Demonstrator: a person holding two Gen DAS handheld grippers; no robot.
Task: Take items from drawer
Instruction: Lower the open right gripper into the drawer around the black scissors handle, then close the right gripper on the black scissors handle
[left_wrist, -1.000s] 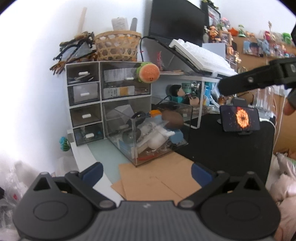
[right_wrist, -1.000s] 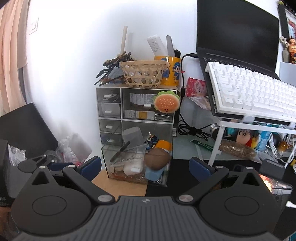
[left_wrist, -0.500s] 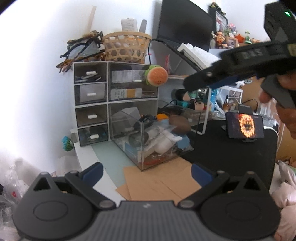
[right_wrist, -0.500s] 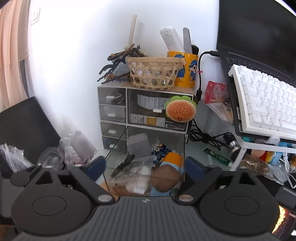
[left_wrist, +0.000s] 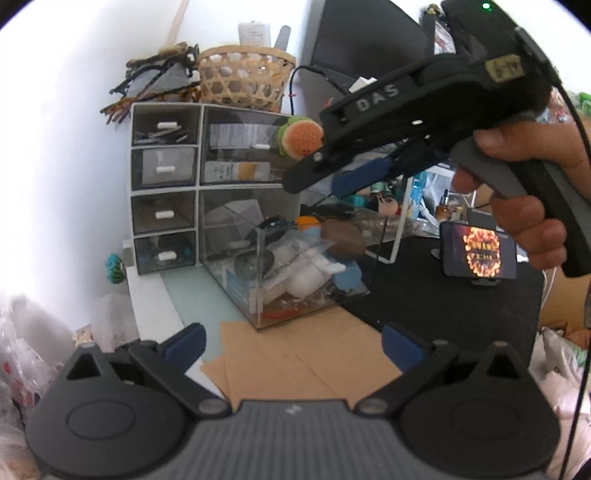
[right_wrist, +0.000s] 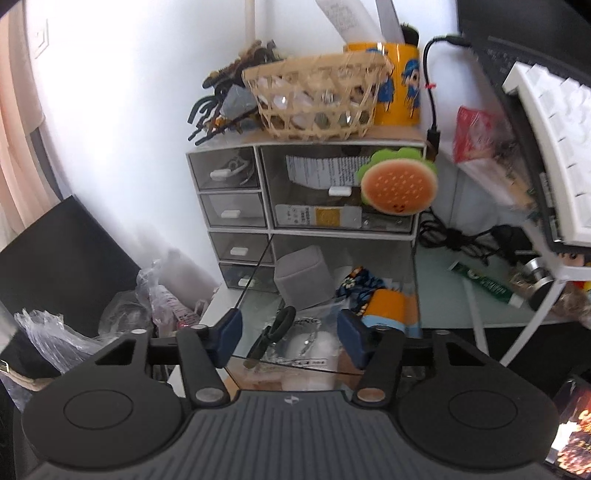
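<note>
A clear drawer (left_wrist: 295, 266) is pulled far out of the white organizer (left_wrist: 207, 184) and is full of items: a brown round object (left_wrist: 341, 240), white pieces (left_wrist: 306, 273) and a black tool (right_wrist: 273, 332). My right gripper (right_wrist: 290, 341) is open and empty, hovering over the drawer's front part; it also shows in the left wrist view (left_wrist: 332, 173), above the drawer. My left gripper (left_wrist: 291, 347) is open and empty, low over the brown cardboard (left_wrist: 295, 358) in front of the drawer.
A wicker basket (right_wrist: 317, 99) and a yellow cup (right_wrist: 399, 88) stand on the organizer; a burger toy (right_wrist: 399, 184) hangs on its front. A white keyboard (right_wrist: 554, 122) sits on a stand at right. A phone (left_wrist: 480, 251) stands on the black mat. Plastic bags (right_wrist: 74, 332) lie at left.
My right gripper has moved forward and down over the open drawer, and its fingers have narrowed somewhat. In the left wrist view it has swung in from the right. My left gripper has barely moved.
</note>
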